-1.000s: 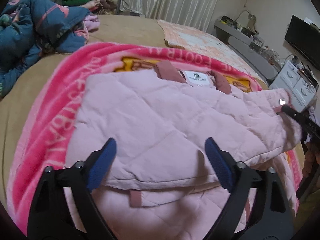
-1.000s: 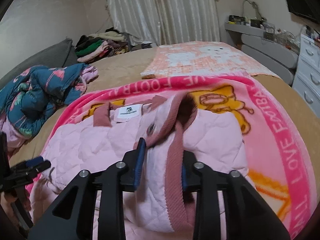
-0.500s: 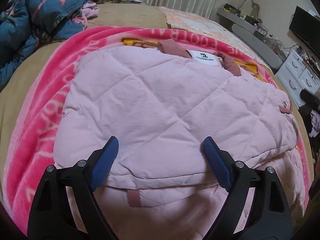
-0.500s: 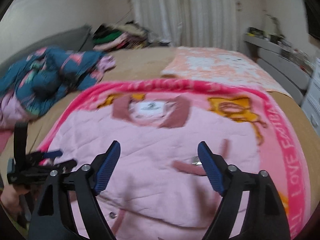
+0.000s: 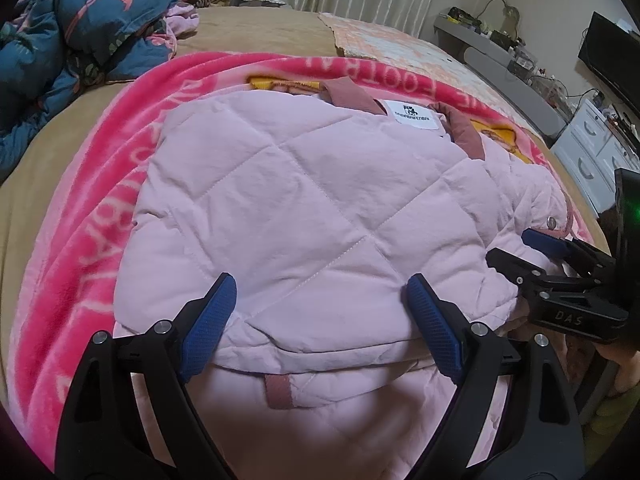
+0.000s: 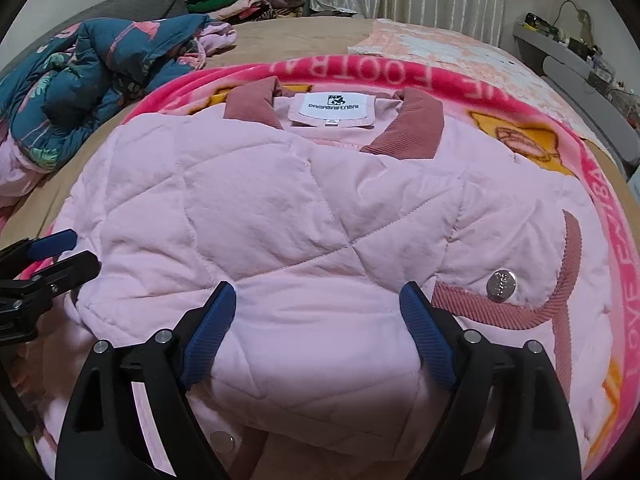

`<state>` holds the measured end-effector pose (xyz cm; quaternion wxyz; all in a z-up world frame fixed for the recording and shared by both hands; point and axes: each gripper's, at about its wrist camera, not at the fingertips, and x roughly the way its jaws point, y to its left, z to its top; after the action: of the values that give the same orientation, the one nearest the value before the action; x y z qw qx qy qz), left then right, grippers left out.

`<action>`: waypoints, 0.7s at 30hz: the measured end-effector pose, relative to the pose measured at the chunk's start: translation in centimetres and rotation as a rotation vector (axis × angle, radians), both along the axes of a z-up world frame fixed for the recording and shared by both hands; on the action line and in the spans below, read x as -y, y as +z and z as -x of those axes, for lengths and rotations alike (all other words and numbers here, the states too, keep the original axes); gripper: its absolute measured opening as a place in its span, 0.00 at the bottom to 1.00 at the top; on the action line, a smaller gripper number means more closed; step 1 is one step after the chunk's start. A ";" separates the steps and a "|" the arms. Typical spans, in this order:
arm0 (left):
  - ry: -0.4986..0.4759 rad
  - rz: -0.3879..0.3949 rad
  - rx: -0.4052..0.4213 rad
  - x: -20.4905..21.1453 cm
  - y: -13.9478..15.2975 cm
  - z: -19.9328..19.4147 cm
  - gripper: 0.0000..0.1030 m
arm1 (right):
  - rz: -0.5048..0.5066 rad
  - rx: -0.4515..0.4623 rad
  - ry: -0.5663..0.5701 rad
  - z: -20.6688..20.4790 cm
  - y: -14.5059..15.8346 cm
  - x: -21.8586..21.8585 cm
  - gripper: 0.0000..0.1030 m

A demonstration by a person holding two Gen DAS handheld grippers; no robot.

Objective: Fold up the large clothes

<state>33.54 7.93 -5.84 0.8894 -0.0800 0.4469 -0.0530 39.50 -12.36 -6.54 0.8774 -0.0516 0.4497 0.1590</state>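
Soft tan bedding (image 6: pixel 304 40) covers a big bed with a fuzzy bright pink blanket (image 5: pixel 100 200) on top. Over its near edge, the left gripper (image 5: pixel 320 320) is spread wide, holding nothing. The right gripper (image 6: pixel 316 320) is opening, pads off the cloth. Under both lies the puffy pale pink quilted jacket (image 6: pixel 280 208), folded, with a ribbed dusty-pink collar (image 6: pixel 408 128), white label (image 6: pixel 332 108) and shiny round snap (image 6: pixel 502 286). Far left sits a crumpled blue flowered quilt (image 6: pixel 80 80).

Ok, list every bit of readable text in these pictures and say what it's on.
"DAMABAIFENBAI": white neck label of the pink jacket; the smaller tag below it is too small to read.
"DAS": body of the right gripper, seen from the left wrist.
"FOOTBA...", upside down, and "LOVE": border of the pink blanket; the remaining letters are cut off or blurred.
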 end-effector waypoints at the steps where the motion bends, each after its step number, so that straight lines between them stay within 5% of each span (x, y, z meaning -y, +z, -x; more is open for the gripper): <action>1: 0.002 0.002 -0.001 0.0 0.0 0.0 0.77 | -0.006 0.001 -0.004 0.1 0.0 0.1 0.81; 21: 0.046 -0.003 0.037 -0.6 3.6 2.2 0.91 | -0.130 0.071 -0.023 4.9 4.3 2.8 0.95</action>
<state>31.33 8.49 -2.21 0.8987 -0.0878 0.4284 -0.0332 34.57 -15.19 -2.22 0.8961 0.0051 0.4074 0.1761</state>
